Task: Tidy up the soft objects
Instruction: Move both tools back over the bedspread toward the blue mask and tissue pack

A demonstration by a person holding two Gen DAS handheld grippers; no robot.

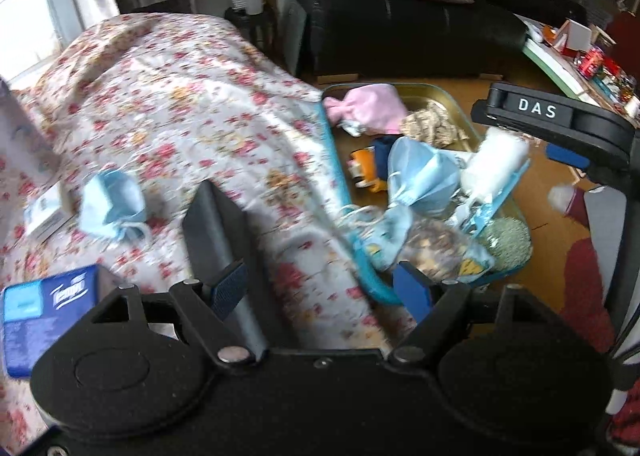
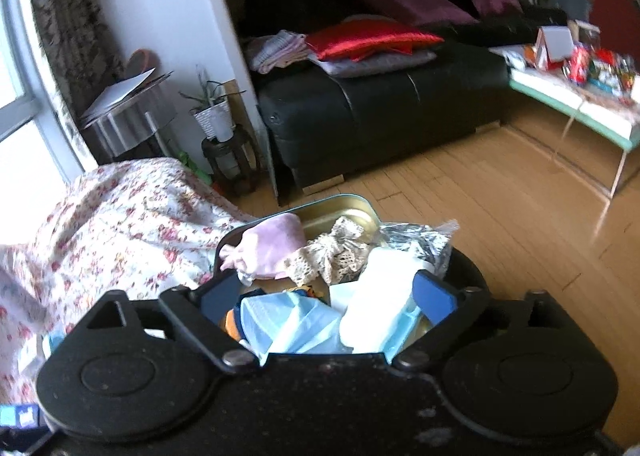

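A blue-rimmed tin tray [image 1: 334, 160] sits at the edge of the floral cloth [image 1: 180, 116]. It holds a pink cloth [image 1: 372, 104], lace [image 1: 432, 124], a blue face mask [image 1: 424, 176], a white roll [image 1: 496, 164] and a green sponge [image 1: 508, 244]. Another blue mask [image 1: 110, 204] lies alone on the cloth. My left gripper [image 1: 320, 256] hovers open over the cloth near the tray rim, with nothing between its fingers. My right gripper [image 2: 328, 296] stands wide open above the tray [image 2: 320, 202]; the mask [image 2: 288, 320] and white roll [image 2: 380, 296] lie loose below its fingers.
A blue tissue pack [image 1: 48, 308] and a small white box [image 1: 44, 212] lie on the cloth at the left. Behind the tray are a black sofa [image 2: 380, 96] with cushions, a potted plant [image 2: 214, 116] on a stand, and a cluttered low table [image 2: 580, 96].
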